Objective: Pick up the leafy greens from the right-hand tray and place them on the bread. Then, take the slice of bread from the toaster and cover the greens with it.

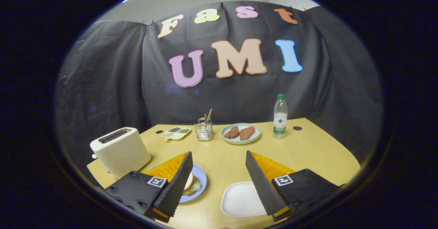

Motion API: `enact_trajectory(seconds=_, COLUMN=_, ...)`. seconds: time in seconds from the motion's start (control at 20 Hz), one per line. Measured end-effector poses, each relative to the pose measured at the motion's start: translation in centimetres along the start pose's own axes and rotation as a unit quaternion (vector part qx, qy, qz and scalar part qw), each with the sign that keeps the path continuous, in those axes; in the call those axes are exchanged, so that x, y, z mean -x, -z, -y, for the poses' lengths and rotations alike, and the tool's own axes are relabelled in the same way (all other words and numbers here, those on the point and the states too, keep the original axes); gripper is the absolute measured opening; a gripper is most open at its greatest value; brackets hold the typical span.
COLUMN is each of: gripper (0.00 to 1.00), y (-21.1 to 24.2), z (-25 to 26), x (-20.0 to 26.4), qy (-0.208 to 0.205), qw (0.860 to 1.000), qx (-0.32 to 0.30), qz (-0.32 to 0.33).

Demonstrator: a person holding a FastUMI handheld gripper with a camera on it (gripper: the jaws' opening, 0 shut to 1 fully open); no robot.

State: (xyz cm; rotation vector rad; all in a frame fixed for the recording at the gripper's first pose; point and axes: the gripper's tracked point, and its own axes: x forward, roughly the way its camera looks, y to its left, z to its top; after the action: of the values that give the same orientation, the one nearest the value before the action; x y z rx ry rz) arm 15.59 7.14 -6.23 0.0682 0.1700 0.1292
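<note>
Over on the far left there's a cream-coloured toaster (120, 151) sitting at the table's (308, 153) corner, slot facing up; can't tell from here whether any bread is in it. Just beside it is a blue plate (200, 177) with what looks like a sandwich (190, 184) on it, a bread slice on top and a bit of green poking out underneath, half hidden behind the left finger. The gripper (219, 182) hangs above the table with its fingers spread wide, nothing between them. Right by the right finger is a white tray (241, 200), bare as far as I can see. Further back along the wall, left to right: a small sauce dish (176, 133), a wire utensil holder (204, 129), a pale green plate (241, 133) with two brownish meat pieces, then a water bottle (280, 115) with a green cap.
</note>
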Motion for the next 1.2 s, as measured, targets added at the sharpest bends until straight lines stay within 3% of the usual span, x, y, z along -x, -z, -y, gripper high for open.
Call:
enact_trajectory(seconds=0.35, gripper=0.98, y=-5.2, z=4.0, x=6.3, qy=0.025, qw=0.996, qx=0.016, qz=0.085)
enact_trajectory(seconds=0.75, gripper=0.98, y=-4.7, z=7.0, x=9.1, qy=0.036, qw=0.994, qx=0.016, qz=0.101)
enact_trajectory(seconds=1.2, gripper=0.98, y=-4.2, z=7.4, x=11.1, qy=0.018, qw=0.994, qx=-0.009, qz=0.11)
